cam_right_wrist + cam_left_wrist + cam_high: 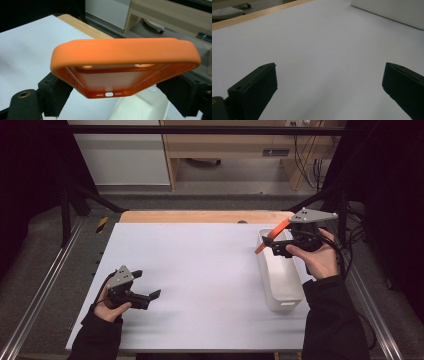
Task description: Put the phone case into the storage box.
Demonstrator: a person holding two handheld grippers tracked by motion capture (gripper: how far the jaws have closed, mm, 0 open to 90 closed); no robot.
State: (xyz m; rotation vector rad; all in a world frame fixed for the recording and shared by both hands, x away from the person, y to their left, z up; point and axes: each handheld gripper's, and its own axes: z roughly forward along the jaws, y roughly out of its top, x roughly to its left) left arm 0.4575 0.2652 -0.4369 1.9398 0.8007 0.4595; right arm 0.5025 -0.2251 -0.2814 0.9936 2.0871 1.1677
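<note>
Right tool (276,246) is clamped across the orange phone case (125,67), holding it in the air above the far end of the white bin (280,285) on the desk (200,270). Case judged light, soft and flexible; rubbery skin unlikely to slip. Best purchase is across the side walls near the port end. Left tool (150,297) rests gaping, holding nothing.

On the desk (200,270), the bin (280,280) sits at about three o'clock from the centre, lengthwise along the right edge. The right tool (270,245) hangs over the bin's far end, at roughly two o'clock, gripping the phone case (272,236), which juts out past the bin's far left corner. The left tool (152,296) rests near the desk's eight o'clock, well apart from the bin.
</note>
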